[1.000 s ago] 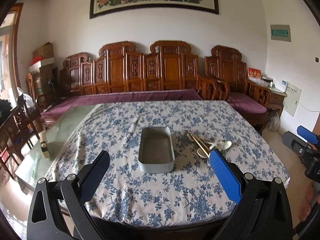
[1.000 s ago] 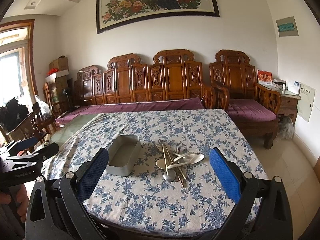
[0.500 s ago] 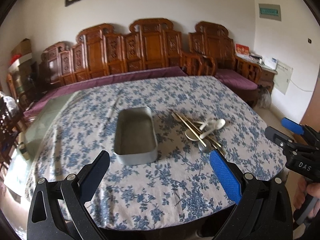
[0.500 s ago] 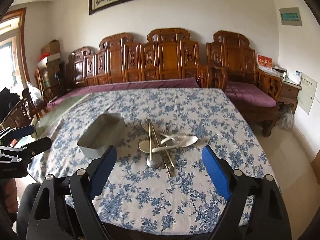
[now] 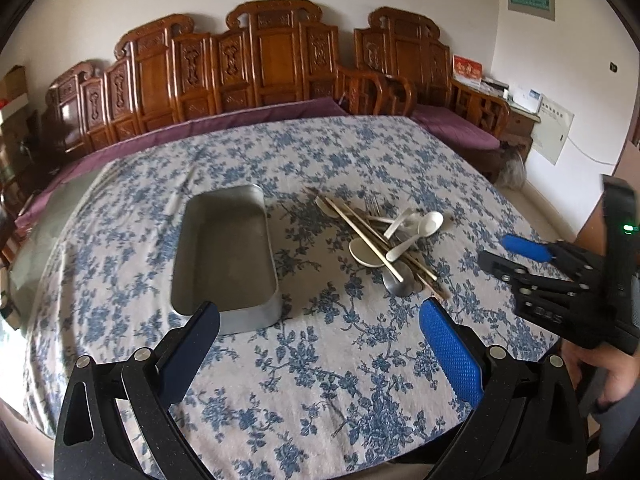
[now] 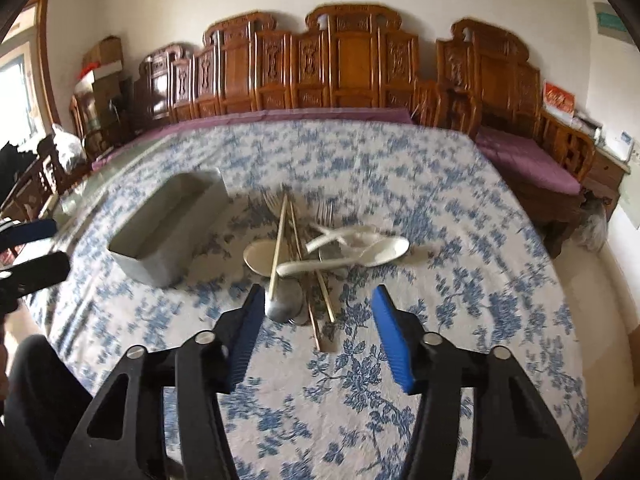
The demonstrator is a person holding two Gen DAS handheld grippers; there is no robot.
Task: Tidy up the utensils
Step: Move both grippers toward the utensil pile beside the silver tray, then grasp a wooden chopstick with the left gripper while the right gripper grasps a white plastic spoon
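Right wrist view: right gripper [image 6: 318, 304] hangs low over the near end of the utensil pile [image 6: 316, 252], jaws apart w/ nothing between them. Pile = crossed chopsticks [image 6: 280, 236], white spoons [image 6: 360, 254], a metal spoon [image 6: 285, 304] and forks [image 6: 325, 213], all tangled on the floral tablecloth [image 6: 400, 184]. Metal tray [image 6: 168, 232] sits just beside pile, to its left, nothing in it.

Left gripper [image 5: 320, 340] is also spread wide, holding nothing, hovering off the tray's near end (not touching, as far as I can tell).

Risks, my read:
- Items overlap, so closing on one likely drags or flips neighbours; a chopstick could roll toward the table edge.
- Thin flat metal on soft cloth: pads [image 6: 394, 340] may pinch fabric instead of the handle, tugging cloth + shifting tray.
- Glazed spoons look slick; an off-centre grab could let one swing out and drop.
- Grabbing two at once = messy drop in tray.
- Frame is motion-blurred, so exact pad-to-spoon gap is unclear.
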